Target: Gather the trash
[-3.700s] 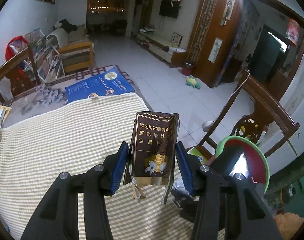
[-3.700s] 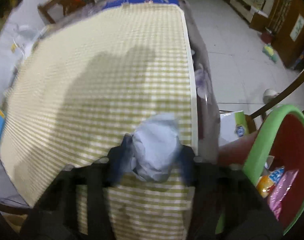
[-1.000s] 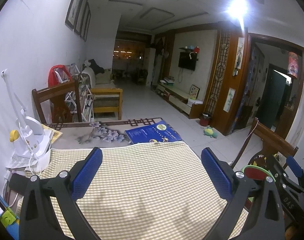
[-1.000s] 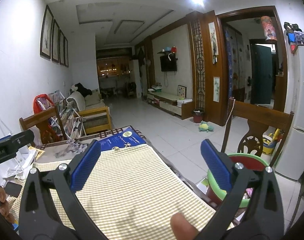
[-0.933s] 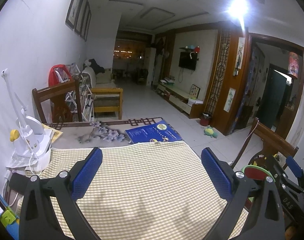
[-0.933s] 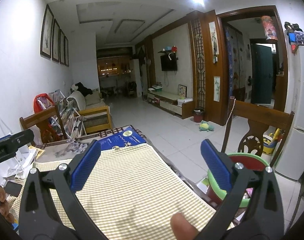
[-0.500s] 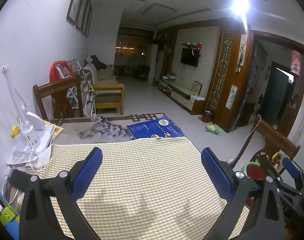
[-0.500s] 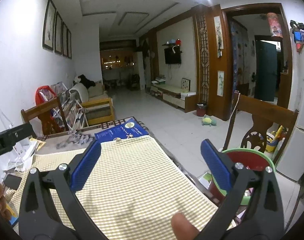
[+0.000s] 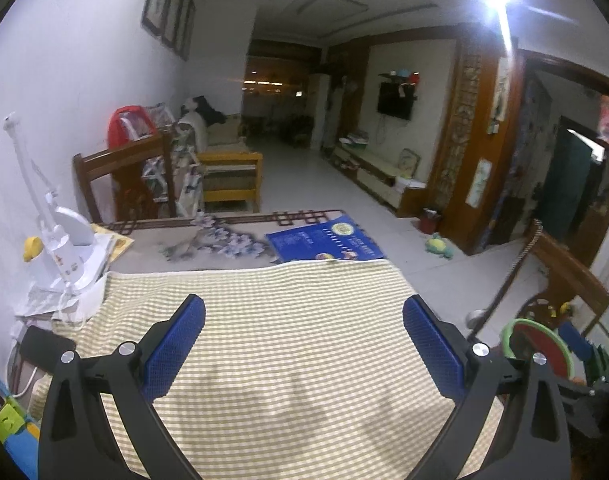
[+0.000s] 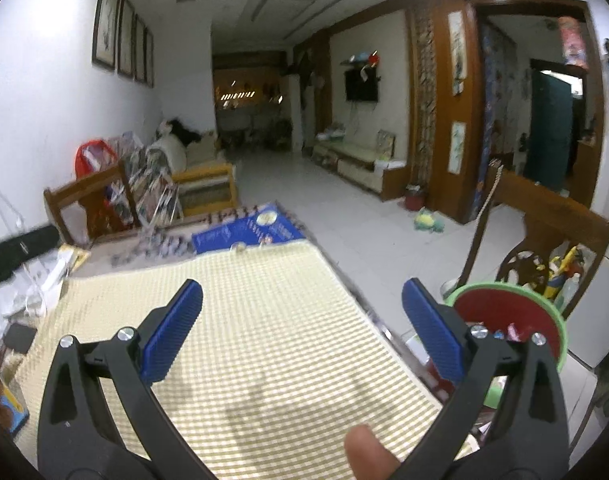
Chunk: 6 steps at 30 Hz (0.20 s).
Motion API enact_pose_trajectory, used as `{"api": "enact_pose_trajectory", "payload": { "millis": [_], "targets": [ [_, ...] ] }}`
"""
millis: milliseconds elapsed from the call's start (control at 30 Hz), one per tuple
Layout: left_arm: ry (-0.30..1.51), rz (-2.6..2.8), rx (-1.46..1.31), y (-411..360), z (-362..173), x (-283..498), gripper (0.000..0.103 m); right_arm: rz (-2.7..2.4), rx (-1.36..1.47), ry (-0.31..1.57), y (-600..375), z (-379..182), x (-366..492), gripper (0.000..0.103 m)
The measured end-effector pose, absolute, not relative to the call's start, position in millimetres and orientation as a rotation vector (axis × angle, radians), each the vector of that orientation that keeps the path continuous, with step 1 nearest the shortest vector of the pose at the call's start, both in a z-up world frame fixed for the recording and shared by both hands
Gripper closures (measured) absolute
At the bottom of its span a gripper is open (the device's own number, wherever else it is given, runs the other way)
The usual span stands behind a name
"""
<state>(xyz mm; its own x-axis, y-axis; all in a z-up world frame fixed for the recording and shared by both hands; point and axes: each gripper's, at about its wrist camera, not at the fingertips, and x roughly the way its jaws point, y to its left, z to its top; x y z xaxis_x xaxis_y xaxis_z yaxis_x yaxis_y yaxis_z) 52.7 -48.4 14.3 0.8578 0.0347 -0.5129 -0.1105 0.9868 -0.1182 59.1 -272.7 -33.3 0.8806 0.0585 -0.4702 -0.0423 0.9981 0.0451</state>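
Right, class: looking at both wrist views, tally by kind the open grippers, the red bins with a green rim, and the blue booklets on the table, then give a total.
Open grippers: 2, the left gripper and the right gripper
Red bin: 1
Blue booklet: 1
Total: 4

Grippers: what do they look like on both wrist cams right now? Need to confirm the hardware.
Left gripper and right gripper match: black plastic forked arms with slot cut-outs, silver screw heads, and textured blue pads on the fingers. No cables, markings or sleeves show.
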Motion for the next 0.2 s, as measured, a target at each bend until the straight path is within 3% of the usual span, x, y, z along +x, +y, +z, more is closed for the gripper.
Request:
{"api": "enact_pose_trajectory", "payload": {
  "millis": [200],
  "targets": [
    [0.647, 0.041, -0.191, -29.8, -12.1, 70.4, 0.008, 0.125, -0.055, 0.651, -269.8, -100.5, 111.0, 0.005]
  ]
}}
